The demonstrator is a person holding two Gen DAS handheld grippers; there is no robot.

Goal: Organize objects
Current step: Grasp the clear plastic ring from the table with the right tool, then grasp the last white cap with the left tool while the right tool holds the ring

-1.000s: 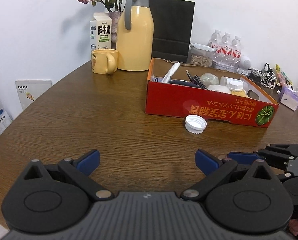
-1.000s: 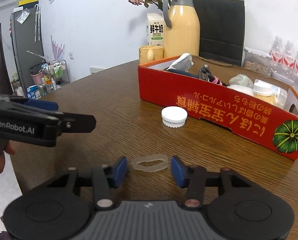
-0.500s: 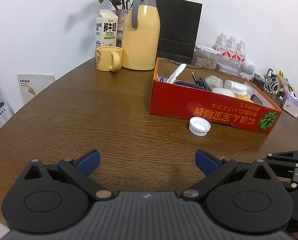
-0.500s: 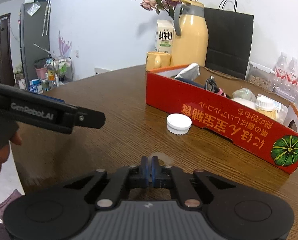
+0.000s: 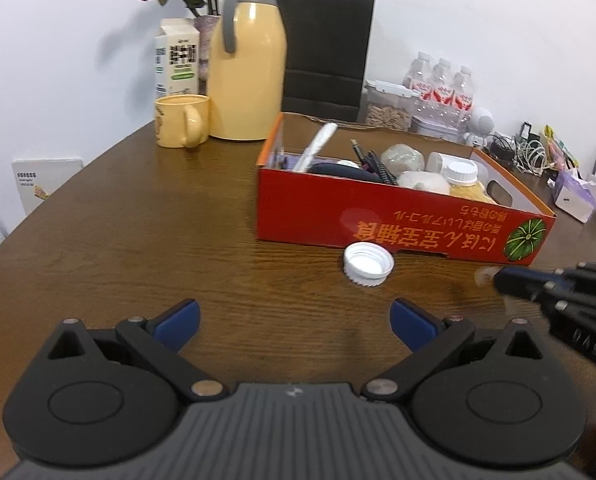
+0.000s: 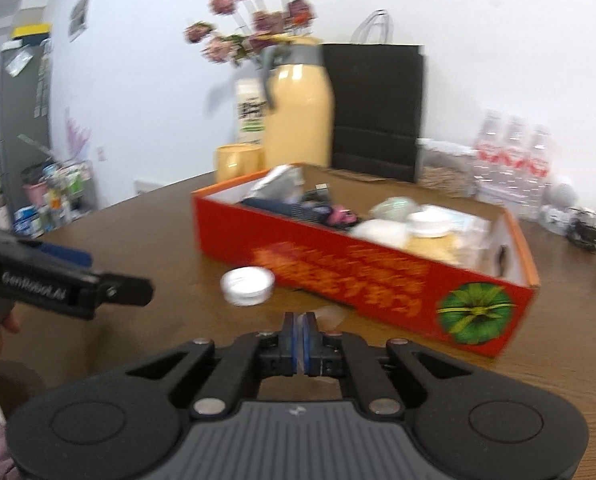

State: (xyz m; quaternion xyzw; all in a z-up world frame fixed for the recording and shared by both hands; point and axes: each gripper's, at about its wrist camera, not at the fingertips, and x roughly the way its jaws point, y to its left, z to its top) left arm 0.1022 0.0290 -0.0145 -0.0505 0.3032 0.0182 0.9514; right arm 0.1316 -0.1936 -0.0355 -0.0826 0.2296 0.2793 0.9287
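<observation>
The right gripper (image 6: 299, 334) has its blue pads pressed together on a translucent ring (image 6: 330, 316), which protrudes past the fingertips; the view is blurred, so the ring's outline is indistinct. The ring is held just in front of the red box (image 6: 362, 276), above the bench (image 6: 145, 240). The left gripper (image 5: 293, 318) is spread wide and grips nothing, well in front of the red box. A white cap (image 5: 368, 263) lies on the bench, open side up, just beside the box's front wall. Behind the box stand a yellow jug (image 5: 247, 68) and a yellow mug (image 5: 181, 125).
</observation>
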